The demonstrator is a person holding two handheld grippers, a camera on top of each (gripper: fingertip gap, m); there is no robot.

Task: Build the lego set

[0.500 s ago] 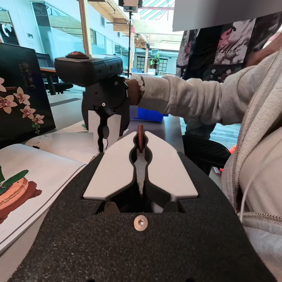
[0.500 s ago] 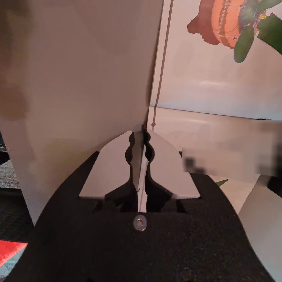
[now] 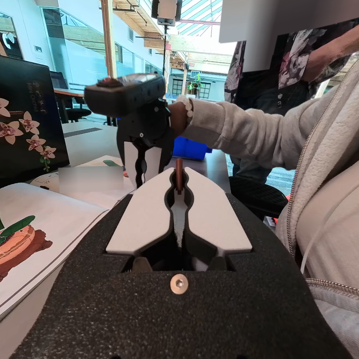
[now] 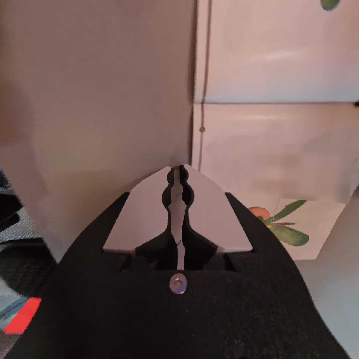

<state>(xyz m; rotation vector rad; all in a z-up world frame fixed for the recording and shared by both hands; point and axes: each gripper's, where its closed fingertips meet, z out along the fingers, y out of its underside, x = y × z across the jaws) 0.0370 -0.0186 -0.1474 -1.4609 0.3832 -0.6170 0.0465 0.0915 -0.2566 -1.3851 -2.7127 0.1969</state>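
Looks like an open-plan office or atrium workspace: tall glass partitions (image 3: 81,64), exposed timber beams (image 3: 136,17) under a skylit roof, desks with black office chairs (image 3: 77,112) behind. Nearer in, a grey tabletop (image 3: 213,165) carrying an open instruction booklet (image 3: 48,209), a dark set box (image 3: 29,120) and a blue bin (image 3: 188,149).

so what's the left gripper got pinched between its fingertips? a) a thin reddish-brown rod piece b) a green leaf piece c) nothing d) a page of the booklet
a: in the left wrist view the left gripper is shut on a thin reddish-brown rod piece that stands up past the fingertips.
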